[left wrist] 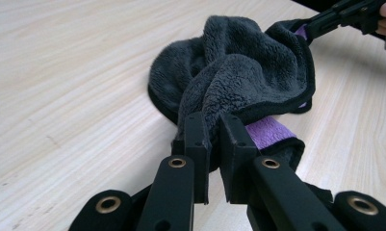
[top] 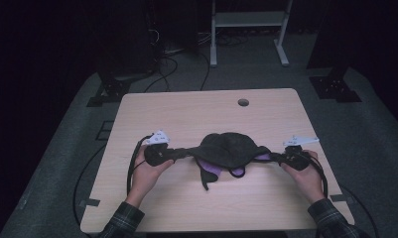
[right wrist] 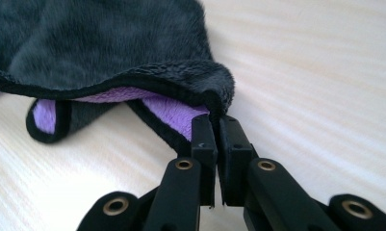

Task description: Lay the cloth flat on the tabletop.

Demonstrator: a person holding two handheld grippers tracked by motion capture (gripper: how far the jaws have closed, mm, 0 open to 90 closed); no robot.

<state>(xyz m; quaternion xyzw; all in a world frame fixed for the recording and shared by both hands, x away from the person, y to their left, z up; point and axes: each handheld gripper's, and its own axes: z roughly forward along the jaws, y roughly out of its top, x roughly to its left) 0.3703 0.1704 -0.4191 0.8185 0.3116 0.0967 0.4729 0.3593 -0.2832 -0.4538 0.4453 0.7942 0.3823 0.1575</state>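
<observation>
We pinch the fleecy dark-grey cloth with purple underside (top: 226,148) at table (top: 186,114) centre: left gripper (left wrist: 211,130) clamps its nine-o'clock corner, right gripper (right wrist: 214,132) its three-o'clock corner, presumably to stretch it.

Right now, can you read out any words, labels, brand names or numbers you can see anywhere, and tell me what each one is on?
There is no readable text in these pictures.
The grey and purple cloth: no tag or label shows.
The left gripper and right gripper: plain black jaws with brass rivets, no markings.
The grey plates on the grippers carry small dark spots, too small to read as anything.
The wooden table: bare wood grain, no print.
</observation>
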